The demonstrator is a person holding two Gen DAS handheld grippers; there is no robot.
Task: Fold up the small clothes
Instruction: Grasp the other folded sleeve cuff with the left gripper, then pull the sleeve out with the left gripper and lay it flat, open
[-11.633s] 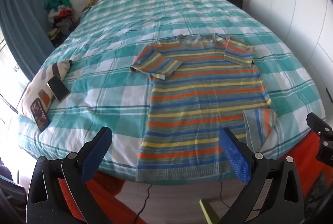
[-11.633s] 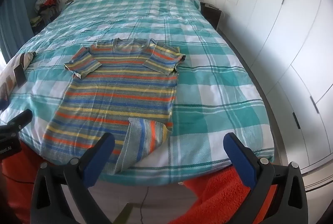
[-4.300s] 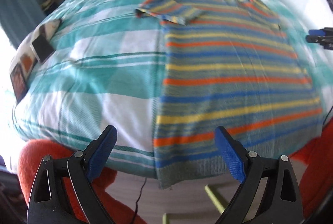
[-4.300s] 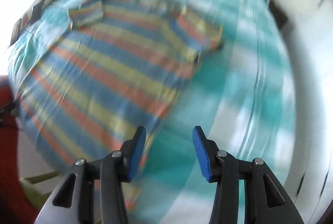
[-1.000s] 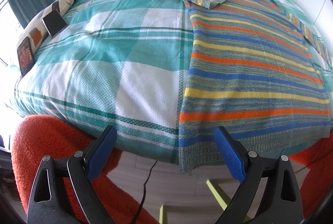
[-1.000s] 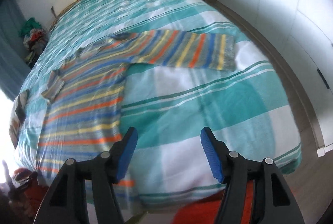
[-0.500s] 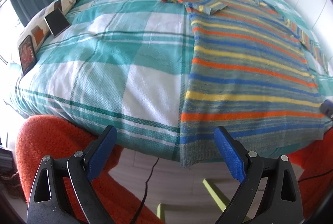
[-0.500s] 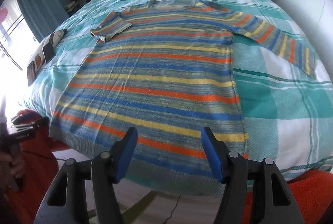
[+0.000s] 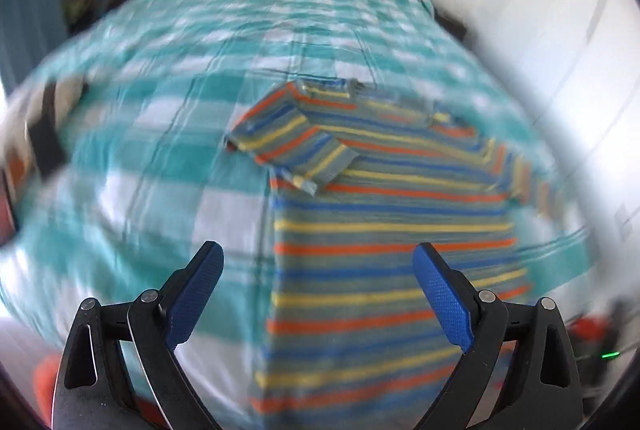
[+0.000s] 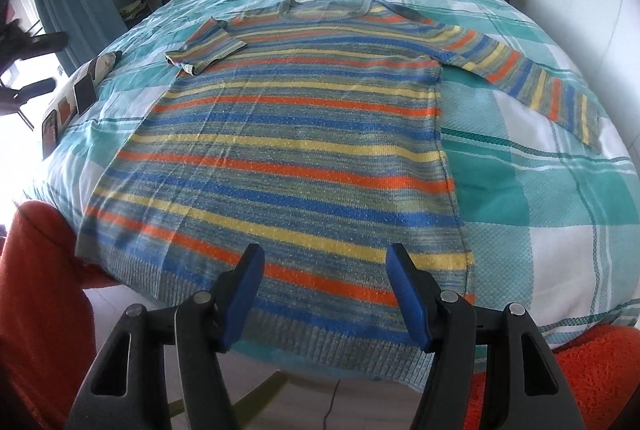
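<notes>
Holding my right gripper point(image 10: 324, 296) parted and empty above the sweater's point(image 10: 296, 158) hem, I see nothing between its pads. My left gripper point(image 9: 318, 292) gapes wide, empty too, over the sweater's left edge; that view is blurred. The sweater lies flat on the bed point(image 10: 540, 222), one sleeve point(image 10: 524, 78) spread rightward, the other sleeve point(image 10: 208, 48) folded across its chest.

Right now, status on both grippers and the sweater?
Left gripper open, empty. Right gripper open, empty, over hem. Striped sweater flat on bed, one sleeve folded in, other sleeve spread. Nothing in the way.
</notes>
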